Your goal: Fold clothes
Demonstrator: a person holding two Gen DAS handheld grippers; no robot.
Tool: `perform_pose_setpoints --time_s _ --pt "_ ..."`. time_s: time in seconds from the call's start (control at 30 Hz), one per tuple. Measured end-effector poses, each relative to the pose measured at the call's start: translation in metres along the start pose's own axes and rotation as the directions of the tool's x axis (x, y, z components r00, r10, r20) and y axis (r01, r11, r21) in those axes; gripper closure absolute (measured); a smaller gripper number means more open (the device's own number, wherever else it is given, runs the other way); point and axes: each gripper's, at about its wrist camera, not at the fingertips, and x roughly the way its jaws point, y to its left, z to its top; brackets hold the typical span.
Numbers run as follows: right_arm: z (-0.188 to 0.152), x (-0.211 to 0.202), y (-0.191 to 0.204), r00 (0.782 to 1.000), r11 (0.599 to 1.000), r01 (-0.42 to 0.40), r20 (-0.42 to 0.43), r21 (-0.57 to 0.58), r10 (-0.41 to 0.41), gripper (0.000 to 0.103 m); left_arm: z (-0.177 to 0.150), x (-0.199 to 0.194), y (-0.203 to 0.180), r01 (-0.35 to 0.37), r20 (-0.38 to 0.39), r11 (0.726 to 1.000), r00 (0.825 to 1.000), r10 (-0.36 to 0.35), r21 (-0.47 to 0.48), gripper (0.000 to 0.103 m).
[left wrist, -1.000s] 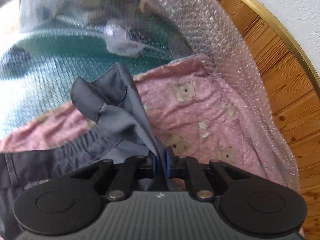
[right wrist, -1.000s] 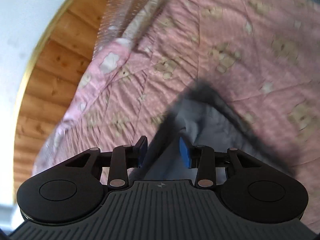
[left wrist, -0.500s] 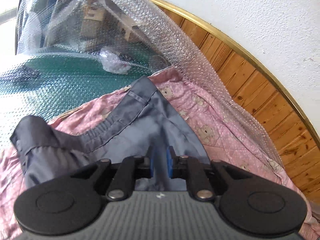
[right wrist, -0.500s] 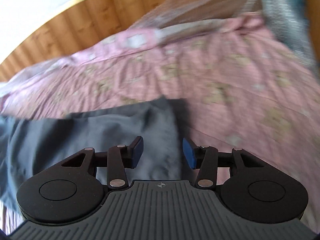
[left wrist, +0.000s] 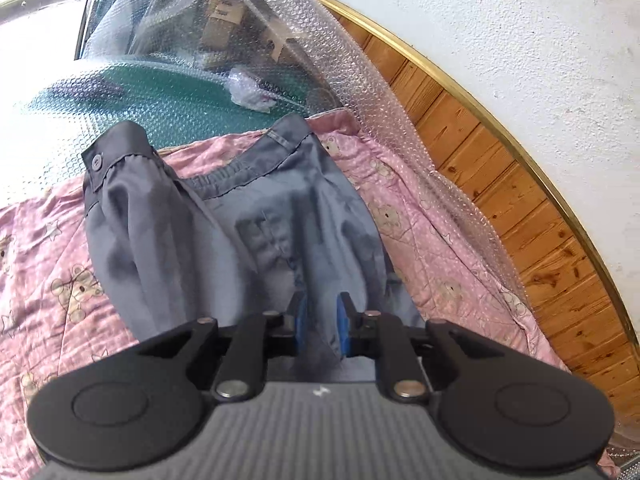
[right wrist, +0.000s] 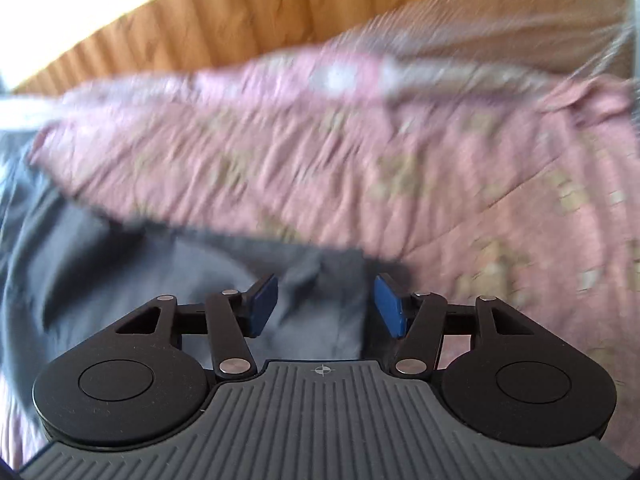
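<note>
Left wrist: my left gripper (left wrist: pixel 321 330) pinches a fold of the grey garment (left wrist: pixel 240 216), thin, creased woven cloth with an elastic waistband and a button, spread on the pink bear-print quilt (left wrist: pixel 424 240); bubble wrap (left wrist: pixel 360 92) drapes beside wood panelling. Right wrist, blurred: my right gripper (right wrist: pixel 326 306) gapes wide above the garment's edge (right wrist: pixel 132 264), gripping nothing.

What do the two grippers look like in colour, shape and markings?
Both the left gripper and the right gripper are black, with blue pads on the fingers, silver pivot pins, two round discs, and a grey ribbed body bearing a small white mark. No cables or sleeves show.
</note>
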Motion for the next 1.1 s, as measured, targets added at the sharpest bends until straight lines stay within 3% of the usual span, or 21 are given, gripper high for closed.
perform_pose_setpoints --time_s 0.03,0.23,0.37,0.47,0.5,0.53,0.57,0.63,0.73,0.87,0.9,0.93,0.97,1.0,1.03,1.1 --pt "0.001 -0.001 -0.002 1.000 1.000 0.002 0.008 0.009 -0.002 0.100 -0.003 -0.001 -0.001 0.000 0.000 1.000 1.000 0.000 -0.003 0.088" --pt "0.008 -0.003 -0.017 0.998 0.997 0.022 0.052 0.070 -0.026 0.103 -0.010 -0.008 -0.007 0.003 0.014 1.000 1.000 -0.003 -0.013 0.088" --pt "0.000 0.019 -0.037 1.000 0.989 0.006 -0.002 0.151 -0.006 0.103 -0.016 -0.002 -0.005 -0.013 -0.007 1.000 1.000 0.013 -0.018 0.088" --pt "-0.005 0.023 -0.044 0.999 0.981 -0.035 -0.017 0.191 0.039 0.092 -0.022 0.000 -0.001 -0.038 -0.024 0.999 0.999 0.038 0.001 0.088" --pt "-0.006 0.014 -0.048 1.000 0.975 -0.016 0.004 0.220 0.016 0.082 -0.024 -0.001 0.003 -0.049 -0.028 0.999 0.998 0.049 0.004 0.087" --pt "-0.006 0.005 -0.052 1.000 0.969 0.002 0.025 0.249 -0.008 0.065 -0.025 -0.002 0.008 -0.059 -0.030 0.998 0.998 0.059 0.004 0.084" --pt "-0.007 -0.006 -0.054 0.998 0.963 0.026 0.049 0.269 -0.041 0.061 -0.025 -0.003 0.015 -0.069 -0.029 0.998 0.997 0.069 -0.005 0.082" --pt "-0.016 -0.033 -0.048 0.991 0.963 0.066 0.099 0.261 -0.095 0.061 -0.023 -0.004 0.032 -0.087 -0.021 0.995 0.996 0.086 -0.038 0.076" --pt "-0.033 -0.066 -0.018 0.992 0.981 0.014 0.120 0.195 -0.038 0.062 -0.020 -0.006 0.059 -0.114 -0.009 0.990 0.994 0.113 -0.088 0.073" --pt "-0.062 -0.066 0.026 0.999 0.997 -0.047 -0.003 0.064 0.047 0.063 -0.009 -0.005 0.096 -0.121 0.020 0.979 0.992 0.125 -0.162 0.073" --pt "-0.070 -0.058 0.029 0.999 0.998 0.015 -0.051 0.056 -0.012 0.065 -0.003 -0.003 0.105 -0.106 0.033 0.979 0.993 0.114 -0.176 0.073" --pt "-0.078 -0.052 0.027 0.989 0.992 0.117 -0.093 0.056 -0.111 0.075 0.004 -0.001 0.113 -0.090 0.043 0.978 0.994 0.100 -0.187 0.073" --pt "-0.082 -0.050 0.026 0.972 0.976 0.208 -0.122 0.064 -0.199 0.076 0.012 0.002 0.123 -0.073 0.052 0.979 0.995 0.084 -0.191 0.073" --pt "-0.080 -0.057 0.026 0.954 0.955 0.283 -0.129 0.090 -0.271 0.070 0.019 0.005 0.132 -0.054 0.059 0.980 0.996 0.067 -0.191 0.073" --pt "-0.076 -0.065 0.030 0.938 0.936 0.337 -0.126 0.107 -0.323 0.069 0.026 0.007 0.142 -0.036 0.066 0.981 0.997 0.049 -0.190 0.072" --pt "-0.059 -0.085 0.053 0.926 0.920 0.376 -0.081 0.113 -0.369 0.069 0.041 0.012 0.161 0.002 0.081 0.982 0.997 0.014 -0.189 0.067"
